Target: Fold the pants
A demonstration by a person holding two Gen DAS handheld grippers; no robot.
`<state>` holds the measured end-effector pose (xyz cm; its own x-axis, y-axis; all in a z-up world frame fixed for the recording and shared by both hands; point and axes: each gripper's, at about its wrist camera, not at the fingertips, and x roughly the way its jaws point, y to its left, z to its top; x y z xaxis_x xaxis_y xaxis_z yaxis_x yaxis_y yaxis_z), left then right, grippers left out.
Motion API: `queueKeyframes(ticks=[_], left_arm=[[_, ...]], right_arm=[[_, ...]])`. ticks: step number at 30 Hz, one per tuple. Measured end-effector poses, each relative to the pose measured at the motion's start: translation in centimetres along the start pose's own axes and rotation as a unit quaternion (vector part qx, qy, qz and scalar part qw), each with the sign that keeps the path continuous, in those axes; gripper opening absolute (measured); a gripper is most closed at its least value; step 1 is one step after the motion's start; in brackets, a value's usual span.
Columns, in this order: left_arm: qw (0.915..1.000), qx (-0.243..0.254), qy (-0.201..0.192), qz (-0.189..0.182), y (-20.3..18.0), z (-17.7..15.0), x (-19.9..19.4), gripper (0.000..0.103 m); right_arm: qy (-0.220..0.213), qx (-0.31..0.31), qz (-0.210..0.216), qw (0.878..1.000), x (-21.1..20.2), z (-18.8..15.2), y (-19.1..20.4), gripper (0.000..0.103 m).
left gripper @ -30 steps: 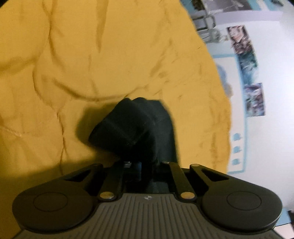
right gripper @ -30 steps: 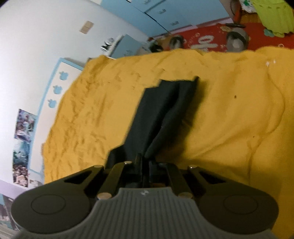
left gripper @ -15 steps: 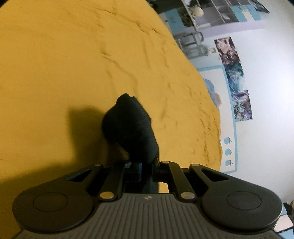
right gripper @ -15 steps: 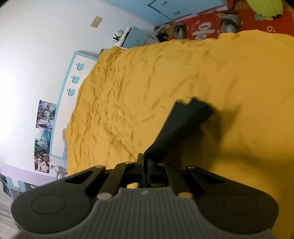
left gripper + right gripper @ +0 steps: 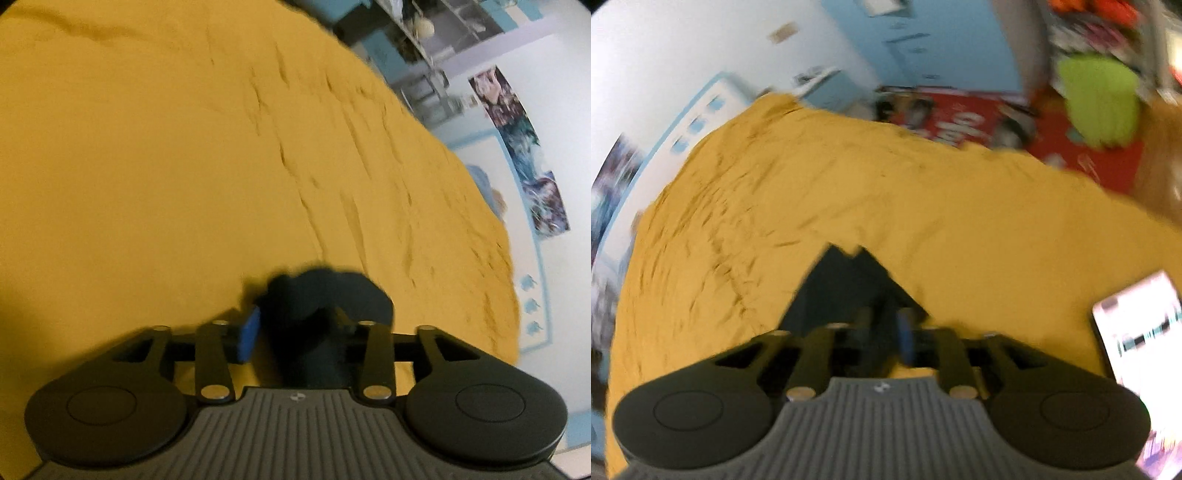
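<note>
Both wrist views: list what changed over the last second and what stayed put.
Both grippers carried the black pants across the yellow bedspread, then their jaws have just been opening: the left gripper and right gripper now stand apart with dark cloth still between them, no longer pinched shut. A phone has come into the right view. The bedspread stays spread out.

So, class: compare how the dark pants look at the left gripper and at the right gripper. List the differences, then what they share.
Left gripper: the pants show as a rounded, bunched lump, and its blue pad stands clear of the cloth. Right gripper: the pants spread flat to a pointed edge on the yellow bedspread, filling the gap more closely. Shared: both grippers' jaws have just been opening, with cloth between them.
</note>
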<state>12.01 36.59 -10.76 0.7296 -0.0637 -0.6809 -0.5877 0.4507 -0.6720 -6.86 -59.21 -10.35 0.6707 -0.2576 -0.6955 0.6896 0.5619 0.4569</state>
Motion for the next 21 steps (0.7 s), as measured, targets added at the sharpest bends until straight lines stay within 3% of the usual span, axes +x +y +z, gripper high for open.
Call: queueKeyframes(ticks=[3, 5, 10, 15, 17, 18, 21], left_arm=[[0.999, -0.004, 0.044, -0.011, -0.3, -0.3, 1.1, 0.052], [0.9988, -0.01, 0.045, -0.017, -0.2, -0.7, 1.0, 0.053], [0.9983, -0.013, 0.054, -0.017, 0.5, -1.3, 1.6, 0.054], [0.9979, 0.005, 0.06, -0.025, 0.1, -1.3, 2.7, 0.06], [0.9977, 0.014, 0.063, -0.02, -0.3, -1.3, 3.4, 0.06], [0.9979, 0.013, 0.061, -0.018, -0.1, -1.4, 3.3, 0.06], [0.9979, 0.006, 0.06, -0.022, 0.3, -1.4, 3.1, 0.054]], right_arm=[[0.023, -0.073, -0.02, 0.997, 3.3, 2.1, 1.9, 0.043], [0.051, -0.068, -0.035, 0.996, 5.2, 2.9, 1.7, 0.04], [0.068, 0.038, -0.024, 0.997, 5.0, 2.0, 0.8, 0.036], [0.077, 0.138, 0.018, 0.987, 6.1, 0.4, -0.6, 0.034], [0.074, 0.155, 0.037, 0.984, 7.2, -0.1, -0.9, 0.007], [0.07, 0.161, 0.04, 0.984, 7.4, -0.1, -1.2, 0.0], [0.042, 0.176, 0.05, 0.982, 6.2, 0.0, -1.6, 0.0]])
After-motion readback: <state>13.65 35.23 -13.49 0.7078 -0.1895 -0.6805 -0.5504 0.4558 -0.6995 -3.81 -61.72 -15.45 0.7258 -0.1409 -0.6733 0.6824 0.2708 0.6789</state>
